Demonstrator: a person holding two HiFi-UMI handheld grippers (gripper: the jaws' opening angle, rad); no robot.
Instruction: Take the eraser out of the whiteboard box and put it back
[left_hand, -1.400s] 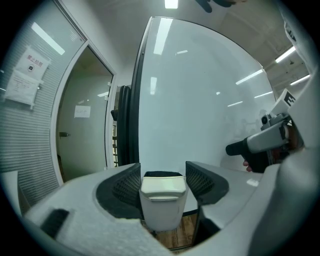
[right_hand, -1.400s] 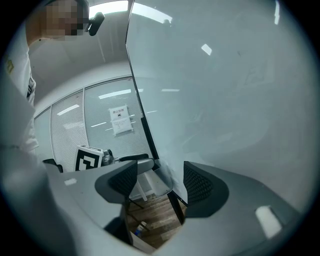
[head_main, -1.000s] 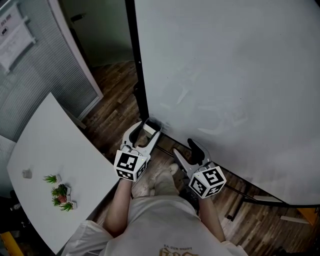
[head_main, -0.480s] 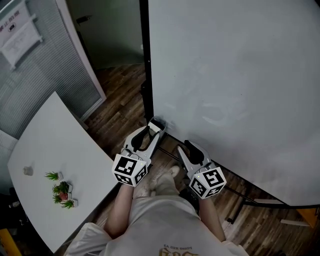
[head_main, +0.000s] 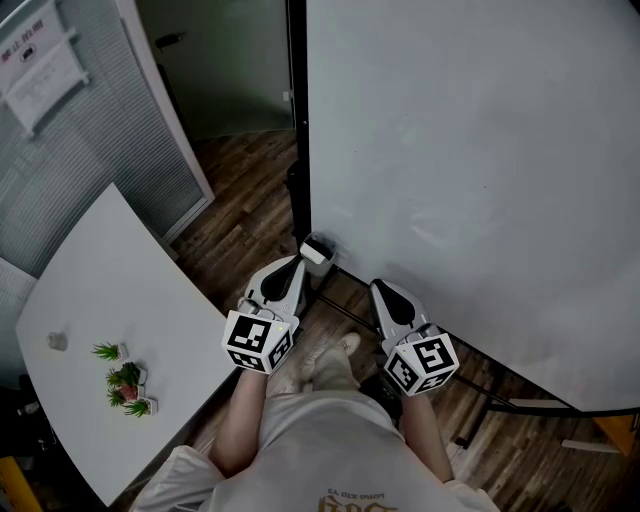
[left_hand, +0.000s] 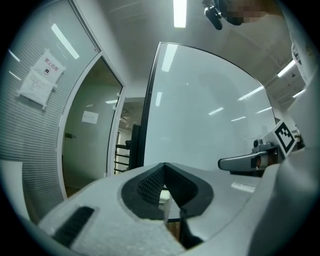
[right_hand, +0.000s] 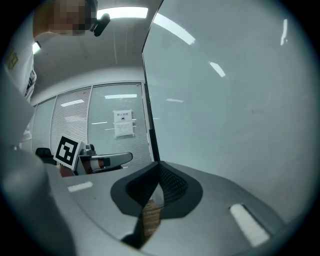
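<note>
Only the head view gives us the whiteboard box, a small grey-rimmed tray at the lower left corner of the whiteboard, just ahead of the left gripper. Something pale fills its top, and we cannot say for sure that this is the eraser. That view alone also shows the wooden floor and the white table with three tiny potted plants. The gripper views add what it lacks: each shows the other gripper alongside, and the left gripper view shows a doorway beside the board. We hold both forearms forward from the body, side by side, with both grippers pointing level at the board's lower part, the right gripper farther along its lower edge. We count two grippers, two marker cubes and one box. The left gripper's jaws have just been closing and now meet tip to tip with nothing between them. The right gripper's jaws have done likewise and are equally empty.
</note>
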